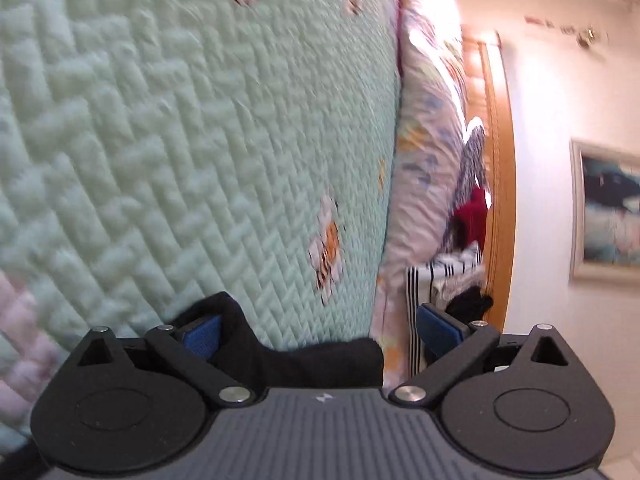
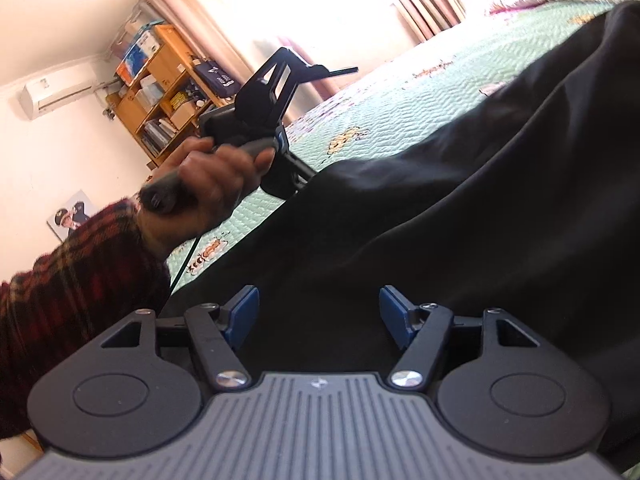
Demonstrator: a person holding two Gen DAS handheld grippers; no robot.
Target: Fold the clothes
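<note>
We see the left gripper (image 1: 318, 330) with its jaws spread wide; black fabric of the garment (image 1: 320, 360) lies between them, and a fold of it drapes over one blue pad (image 1: 202, 336), but nothing is pinched. Beyond it stretches the mint quilted bedspread (image 1: 180, 140), with a floral duvet (image 1: 428, 128) heaped along its edge. Our right gripper (image 2: 318, 318) also has its jaws apart, hovering over the black garment (image 2: 460, 220), which lies spread across the bed. From that wrist we see the left hand (image 2: 212, 184), in a plaid sleeve (image 2: 80, 280), gripping its tool at the garment's edge.
</note>
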